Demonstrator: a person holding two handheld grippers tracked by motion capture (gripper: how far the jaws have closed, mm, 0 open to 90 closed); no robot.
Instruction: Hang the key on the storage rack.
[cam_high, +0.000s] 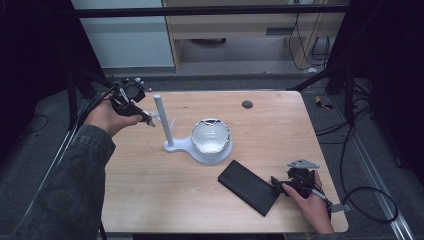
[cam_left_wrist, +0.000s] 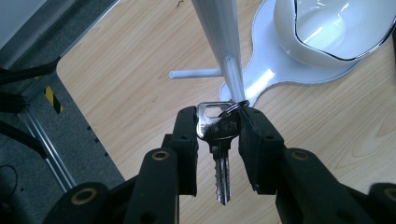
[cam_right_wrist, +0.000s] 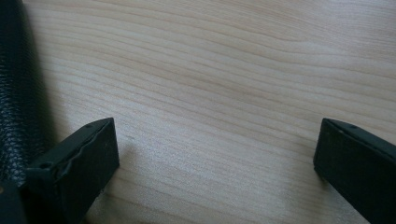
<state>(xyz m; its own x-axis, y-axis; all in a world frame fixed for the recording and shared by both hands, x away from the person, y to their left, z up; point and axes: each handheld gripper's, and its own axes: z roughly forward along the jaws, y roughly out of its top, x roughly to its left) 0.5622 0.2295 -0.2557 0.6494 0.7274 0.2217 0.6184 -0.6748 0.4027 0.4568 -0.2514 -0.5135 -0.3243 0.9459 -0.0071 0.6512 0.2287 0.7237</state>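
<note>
Steel key (cam_left_wrist: 219, 140) in left tongs (cam_left_wrist: 218, 122), tip hanging free.

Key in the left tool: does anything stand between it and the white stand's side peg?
Nothing visible does. The left tool is shut on the key, whose ring already sits at the tip of one peg of the white stand. The bowl sits off to one side.

The right gripper (cam_right_wrist: 217, 154) stands wide open over the bare desk (cam_right_wrist: 224, 70); a black leather case (cam_right_wrist: 18, 93) lies at nine o'clock.
</note>
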